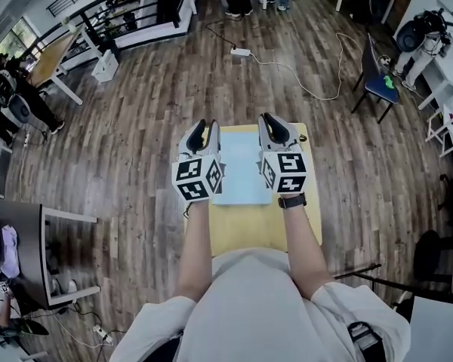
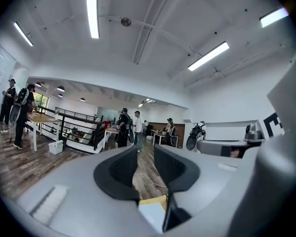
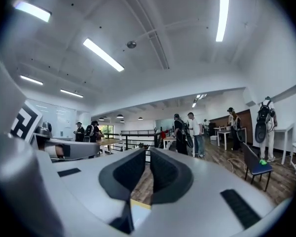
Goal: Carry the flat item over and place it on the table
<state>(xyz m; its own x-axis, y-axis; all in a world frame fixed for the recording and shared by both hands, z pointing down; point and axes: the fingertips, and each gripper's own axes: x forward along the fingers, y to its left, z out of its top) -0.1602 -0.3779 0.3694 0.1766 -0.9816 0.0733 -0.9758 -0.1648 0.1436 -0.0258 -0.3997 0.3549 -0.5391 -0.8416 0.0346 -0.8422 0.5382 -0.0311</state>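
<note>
A pale blue flat item (image 1: pixel 241 168) lies on a small yellow table (image 1: pixel 249 228) in front of me. My left gripper (image 1: pixel 204 129) hangs over the item's left edge, its jaws apart with floor showing between them. Low between those jaws in the left gripper view, my left gripper (image 2: pixel 145 154) shows a corner of the item (image 2: pixel 152 215). Over the item's right edge sits my right gripper (image 1: pixel 272 123). In the right gripper view my right gripper (image 3: pixel 148 157) has its jaws nearly together with nothing between the pads. The item (image 3: pixel 138 214) shows below them.
Wooden floor surrounds the table. A white cable and power strip (image 1: pixel 241 51) lie beyond it. A chair with a blue seat (image 1: pixel 381 78) stands at the far right. A wooden desk (image 1: pixel 53 59) and a dark cabinet (image 1: pixel 23 232) are on the left. People stand in the background.
</note>
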